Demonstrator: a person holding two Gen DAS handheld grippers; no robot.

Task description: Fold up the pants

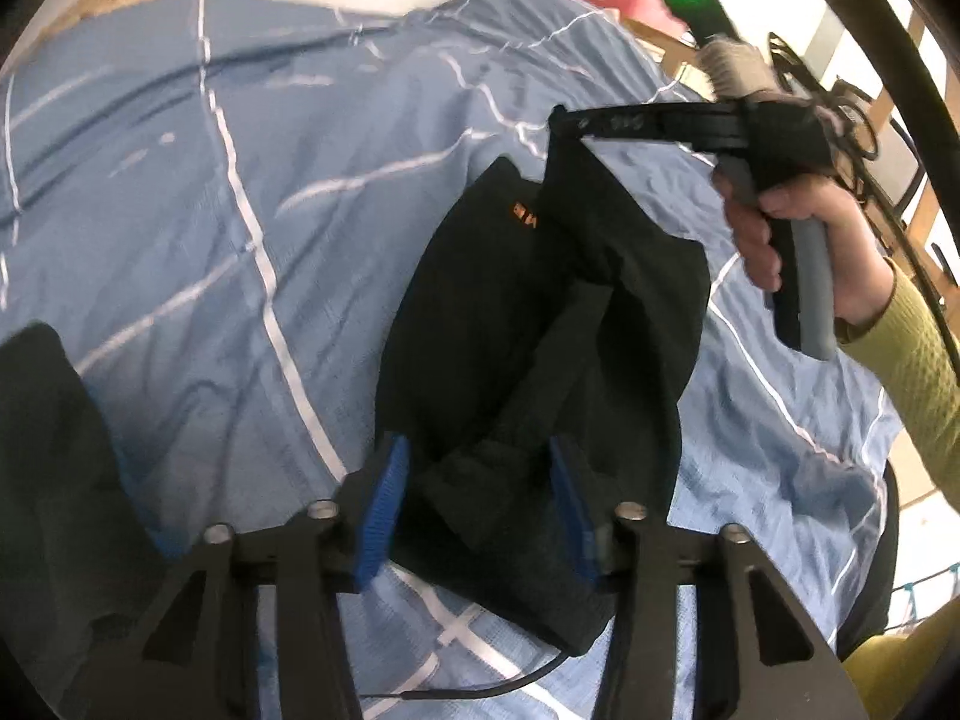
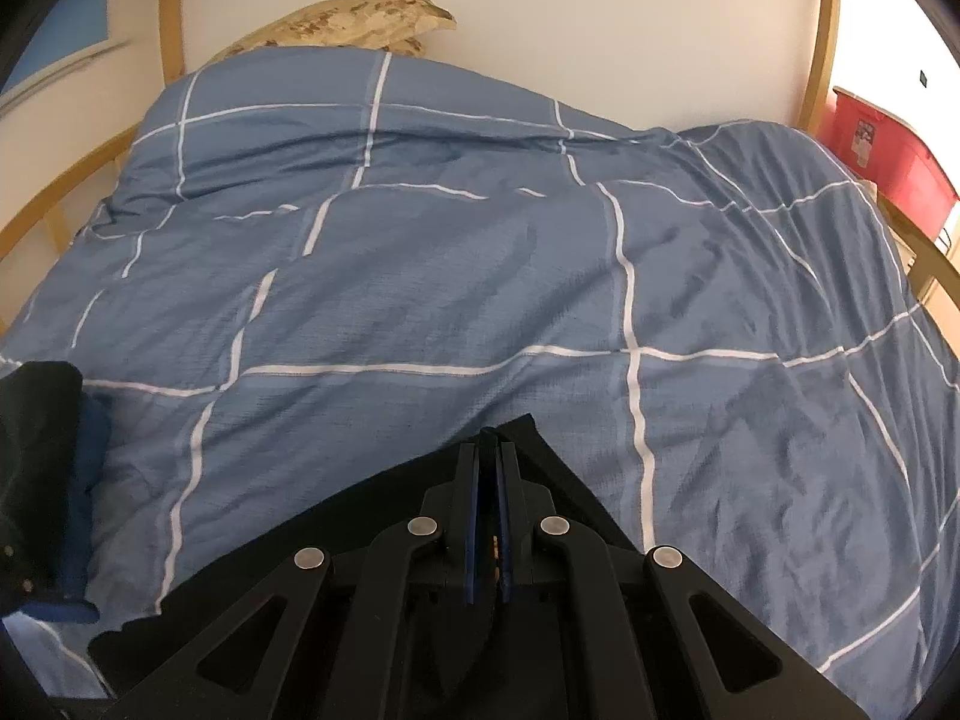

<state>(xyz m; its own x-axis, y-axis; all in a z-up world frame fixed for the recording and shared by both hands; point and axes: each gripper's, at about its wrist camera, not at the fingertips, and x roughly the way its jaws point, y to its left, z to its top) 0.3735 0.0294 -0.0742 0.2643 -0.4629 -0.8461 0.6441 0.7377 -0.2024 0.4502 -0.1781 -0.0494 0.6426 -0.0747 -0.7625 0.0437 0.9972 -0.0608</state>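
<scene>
Black fabric pants (image 1: 540,324) lying bunched on the blue duvet with white grid lines (image 1: 240,192), near its front edge. One corner of the pants lifted off the duvet, pinched by the right gripper (image 1: 567,120) above the garment's far end; fingers (image 2: 474,516) pressed together on black cloth, as confirmed in the right wrist view. Right hand (image 1: 798,240) wrapped around the grey handle, olive-green sleeve (image 1: 918,372) behind it. Left gripper (image 1: 480,516) poised over the near end of the pants; blue-padded fingers (image 1: 381,516) partly apart, a fold of black cloth between them, pads not seen pressing on it. Small orange mark (image 1: 525,213) visible on the pants. Beyond the duvet: tan camouflage-patterned pillow (image 2: 360,18) at the head, red plastic box (image 2: 882,150) to the right.
</scene>
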